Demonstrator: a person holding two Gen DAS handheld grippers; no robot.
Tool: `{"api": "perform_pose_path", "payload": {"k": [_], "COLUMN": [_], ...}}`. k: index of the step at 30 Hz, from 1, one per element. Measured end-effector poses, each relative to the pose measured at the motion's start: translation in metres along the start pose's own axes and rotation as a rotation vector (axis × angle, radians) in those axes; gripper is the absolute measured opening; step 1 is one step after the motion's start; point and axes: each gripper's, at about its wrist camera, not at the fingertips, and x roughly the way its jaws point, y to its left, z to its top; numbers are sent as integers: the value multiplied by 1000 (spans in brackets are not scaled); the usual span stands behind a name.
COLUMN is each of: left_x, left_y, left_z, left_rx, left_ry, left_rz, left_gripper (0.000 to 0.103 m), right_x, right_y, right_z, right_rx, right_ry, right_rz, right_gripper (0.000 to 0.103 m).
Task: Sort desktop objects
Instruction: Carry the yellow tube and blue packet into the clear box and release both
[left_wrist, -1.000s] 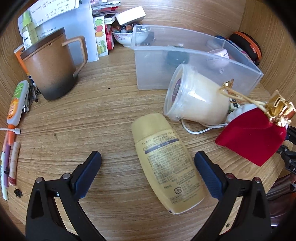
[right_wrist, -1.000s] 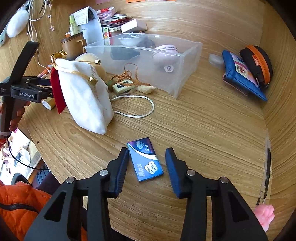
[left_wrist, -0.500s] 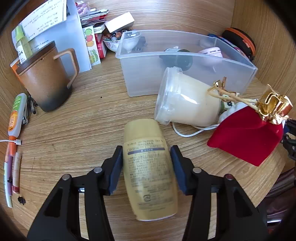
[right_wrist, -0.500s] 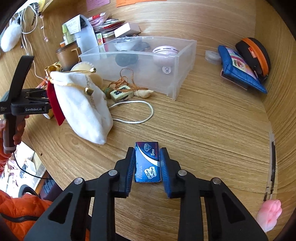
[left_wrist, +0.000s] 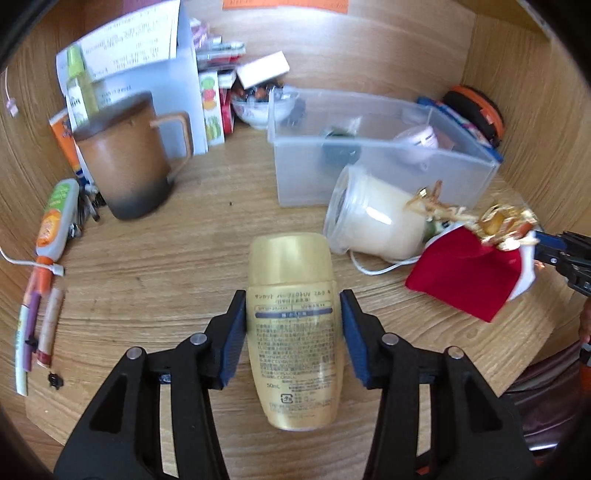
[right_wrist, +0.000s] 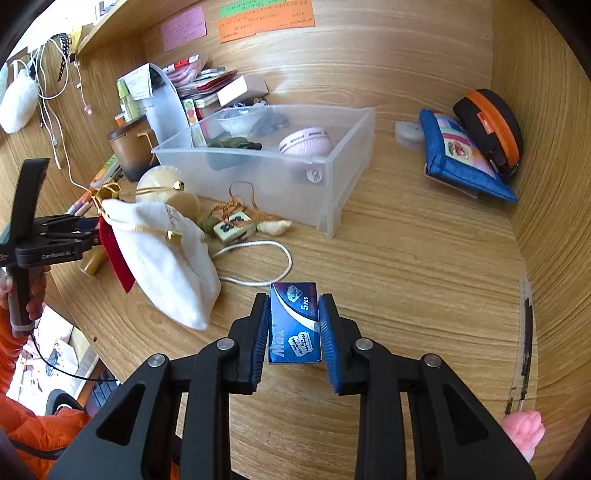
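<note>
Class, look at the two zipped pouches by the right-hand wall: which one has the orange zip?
The black pouch, leaning behind the flat blue pouch, which has a picture panel instead.

A home study desk is showing here: a wood-grain worktop is sitting inside wooden alcove walls, with sticky notes hanging on the back panel. A brown mug, pens, stacked papers and a clear plastic bin are crowding it, while charging cables are dangling beside a zip pouch.

Wooden desk carries a clear bin, mug, white pouch.
</note>
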Motion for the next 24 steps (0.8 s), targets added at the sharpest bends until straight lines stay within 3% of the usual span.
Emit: {"api": "perform_pose_path", "payload": {"k": [24], "left_x": [-53], "left_y": [-2], "left_z": [34], "left_rx": [4], "left_ry": [-177], "left_rz": [2], "left_gripper": [47], "right_x": [-18], "right_y": [14], "right_z": [46], "right_rx": [-39], "right_ry": [-89], "right_rz": [12], "right_gripper": [25]}}
